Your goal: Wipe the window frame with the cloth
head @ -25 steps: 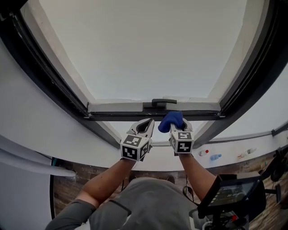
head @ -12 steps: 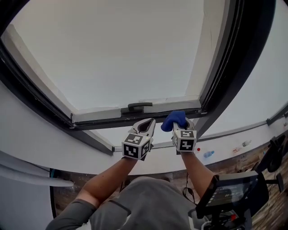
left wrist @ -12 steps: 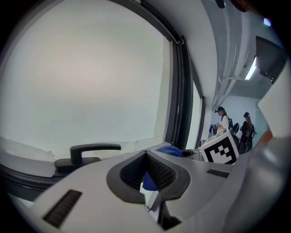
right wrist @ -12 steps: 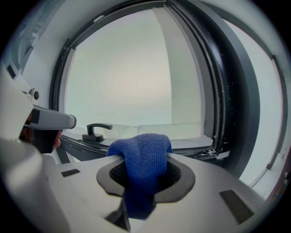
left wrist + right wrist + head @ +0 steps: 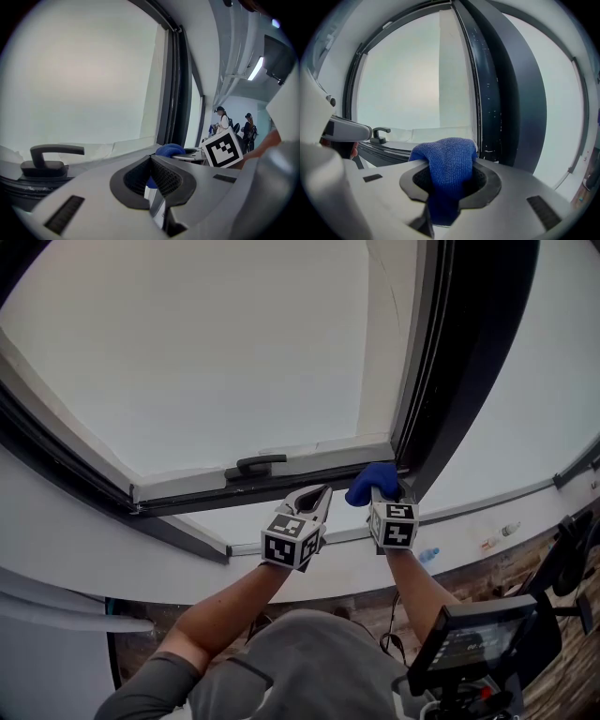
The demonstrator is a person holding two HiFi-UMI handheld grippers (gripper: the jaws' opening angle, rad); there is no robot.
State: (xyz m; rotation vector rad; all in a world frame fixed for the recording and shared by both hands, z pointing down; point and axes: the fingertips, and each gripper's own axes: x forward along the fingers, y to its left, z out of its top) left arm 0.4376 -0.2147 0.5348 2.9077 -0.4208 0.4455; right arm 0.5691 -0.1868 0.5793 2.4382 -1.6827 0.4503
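The window handle (image 5: 251, 465) is noted at the left, on the lower rail of the window frame (image 5: 281, 486). A second ago it stood at mid-view, directly over the working position. It is now found well to the left of it, so the work is judged to have been carried rightwards along the rail. The left tool (image 5: 322, 492) is held below the rail and apart from it. In the left gripper view its jaws are seen pressed together at the tips with nothing between them. The blue glimpsed past them is the cloth (image 5: 169, 150) beyond, so this tool is recorded as clenched and idle. To its right, the right tool (image 5: 380, 498) is clamped on the cloth, a fold of which is bunched over the jaw tips. The cloth is now presented at the lower right corner of the frame, where the rail meets the dark upright (image 5: 441, 381). Half a second ago it was still short of that corner. Contact with the frame cannot be confirmed from any view. In the right gripper view pale specks are observed on the upright just above the cloth. The rail is judged to be nearly finished at this end, and the upright is expected to be wiped next. For that, the cloth would have to be pressed on and drawn upward.
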